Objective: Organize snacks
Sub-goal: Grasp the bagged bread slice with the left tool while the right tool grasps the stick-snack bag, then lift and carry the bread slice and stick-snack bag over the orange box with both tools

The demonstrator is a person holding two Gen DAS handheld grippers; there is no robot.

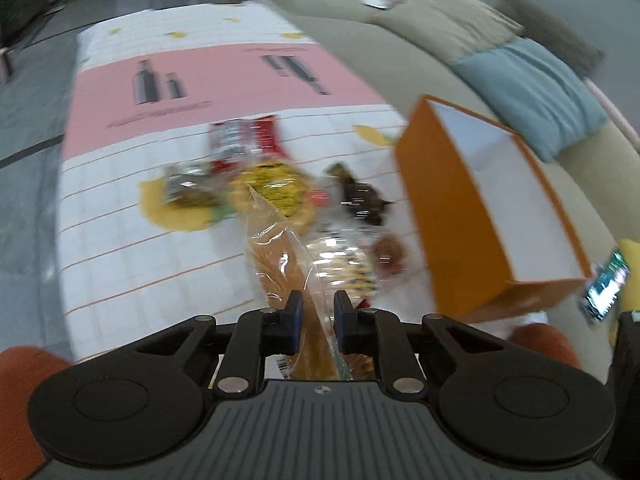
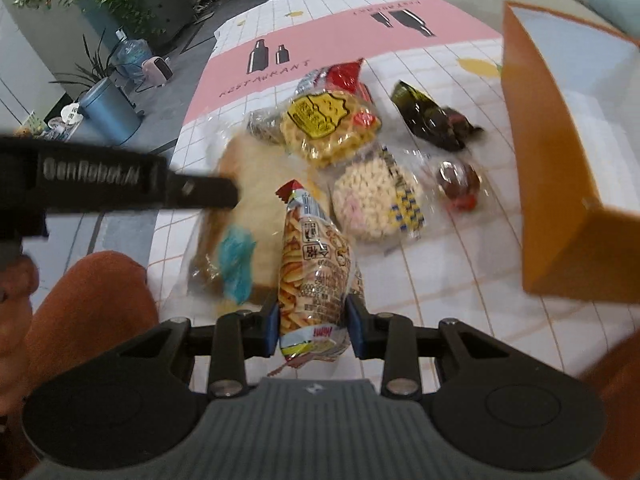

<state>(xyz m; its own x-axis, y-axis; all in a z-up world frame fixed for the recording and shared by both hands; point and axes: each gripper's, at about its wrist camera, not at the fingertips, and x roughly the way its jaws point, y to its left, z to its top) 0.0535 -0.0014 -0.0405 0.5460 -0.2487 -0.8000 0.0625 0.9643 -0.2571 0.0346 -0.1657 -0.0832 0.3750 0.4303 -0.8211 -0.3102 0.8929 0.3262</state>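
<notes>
My left gripper [image 1: 316, 308] is shut on a clear bag of sliced bread [image 1: 280, 252]; the same bread bag [image 2: 240, 216] shows in the right wrist view with the left gripper's black body [image 2: 120, 184] over it. My right gripper [image 2: 314, 320] is shut on a bag of crunchy snack sticks [image 2: 312, 264]. An open orange box [image 1: 480, 216] with a white inside stands at the right; it also shows in the right wrist view [image 2: 560, 208]. Several more snack packs lie between: a yellow-label pack [image 2: 328, 124], a puffed-snack pack [image 2: 376, 196], a dark wrapper [image 2: 432, 120].
The table has a white grid cloth with a pink band [image 2: 320, 40]. A beige sofa [image 1: 360, 28] with a blue cushion [image 1: 532, 88] runs along the right. A phone [image 1: 604, 284] lies by the box. A blue bin [image 2: 108, 108] and plants stand on the floor, left.
</notes>
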